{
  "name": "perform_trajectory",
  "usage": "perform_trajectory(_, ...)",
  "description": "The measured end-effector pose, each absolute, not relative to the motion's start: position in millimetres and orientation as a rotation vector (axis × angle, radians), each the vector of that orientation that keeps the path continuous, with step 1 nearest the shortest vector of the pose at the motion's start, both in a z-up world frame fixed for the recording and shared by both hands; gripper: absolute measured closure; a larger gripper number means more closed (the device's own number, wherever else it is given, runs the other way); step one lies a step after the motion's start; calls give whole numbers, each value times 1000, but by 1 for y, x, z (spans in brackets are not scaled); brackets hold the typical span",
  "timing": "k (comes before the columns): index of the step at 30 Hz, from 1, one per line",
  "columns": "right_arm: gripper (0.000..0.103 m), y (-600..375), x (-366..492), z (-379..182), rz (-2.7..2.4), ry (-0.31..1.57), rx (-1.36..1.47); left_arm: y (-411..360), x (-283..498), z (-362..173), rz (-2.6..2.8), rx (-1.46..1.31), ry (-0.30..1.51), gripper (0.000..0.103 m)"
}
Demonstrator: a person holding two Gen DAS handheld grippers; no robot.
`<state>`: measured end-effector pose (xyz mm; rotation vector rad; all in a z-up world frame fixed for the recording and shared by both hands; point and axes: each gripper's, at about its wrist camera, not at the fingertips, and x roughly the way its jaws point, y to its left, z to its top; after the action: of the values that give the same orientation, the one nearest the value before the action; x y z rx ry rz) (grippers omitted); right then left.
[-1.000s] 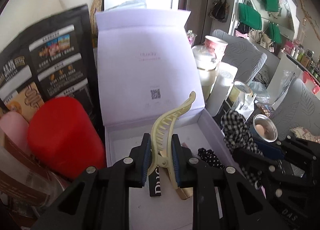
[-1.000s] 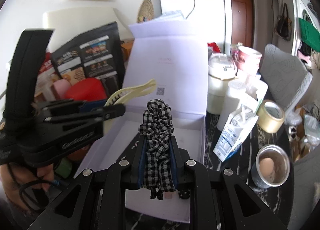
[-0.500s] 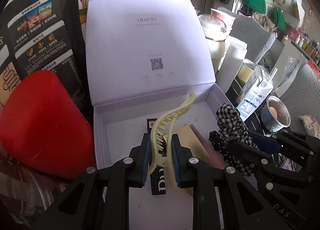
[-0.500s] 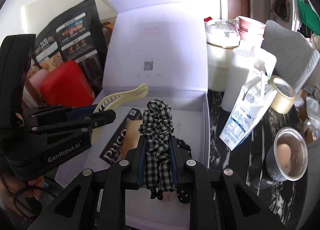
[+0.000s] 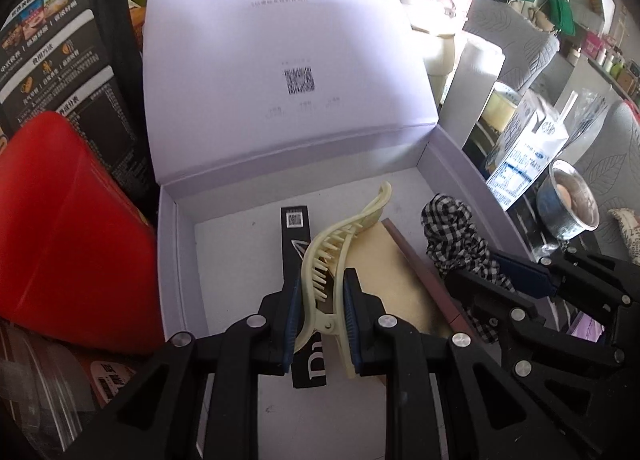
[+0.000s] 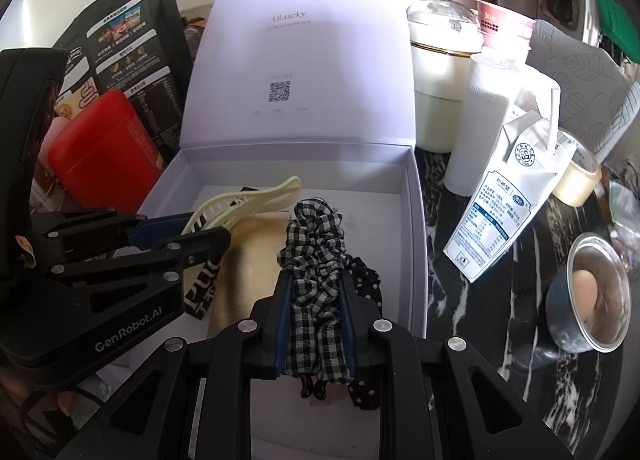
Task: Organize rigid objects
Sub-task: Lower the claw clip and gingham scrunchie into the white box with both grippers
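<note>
My left gripper (image 5: pixel 320 292) is shut on a cream hair claw clip (image 5: pixel 340 236), held over the open pale lilac box (image 5: pixel 176 228). The clip (image 6: pixel 240 204) also shows in the right wrist view, in the left gripper (image 6: pixel 208 230). My right gripper (image 6: pixel 314 292) is shut on a black-and-white checked scrunchie (image 6: pixel 316 236), held above the box's right half (image 6: pixel 414 220). Inside the box lie a black slim carton (image 5: pixel 294 236), a gold flat pack (image 5: pixel 384 272) and a black dotted scrunchie (image 6: pixel 366 276). The checked scrunchie (image 5: pixel 452 228) appears at the right in the left wrist view.
A red container (image 5: pixel 68 228) and a black printed bag (image 5: pixel 52 44) stand left of the box. To its right are a milk carton (image 6: pixel 508 200), a white cylinder (image 6: pixel 476 132), a lidded cream jar (image 6: pixel 440 72), a tape roll (image 6: pixel 578 176) and a metal cup holding an egg (image 6: pixel 588 292).
Both grippers have sunk toward the box while keeping their grips; the box floor and its contents now fill more of each view.
</note>
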<state>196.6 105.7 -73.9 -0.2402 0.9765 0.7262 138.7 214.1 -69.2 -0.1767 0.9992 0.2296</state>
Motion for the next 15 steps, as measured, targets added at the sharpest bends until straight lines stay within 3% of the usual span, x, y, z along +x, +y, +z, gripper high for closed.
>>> perform_trajectory(8, 78, 103, 201, -76, 715, 1005, -214, 213, 146, -68, 235, -188, 1009, 83)
perform_trajectory(15, 64, 95, 199, -66, 709, 996, -191, 215, 146, -68, 253, -204, 1029, 83)
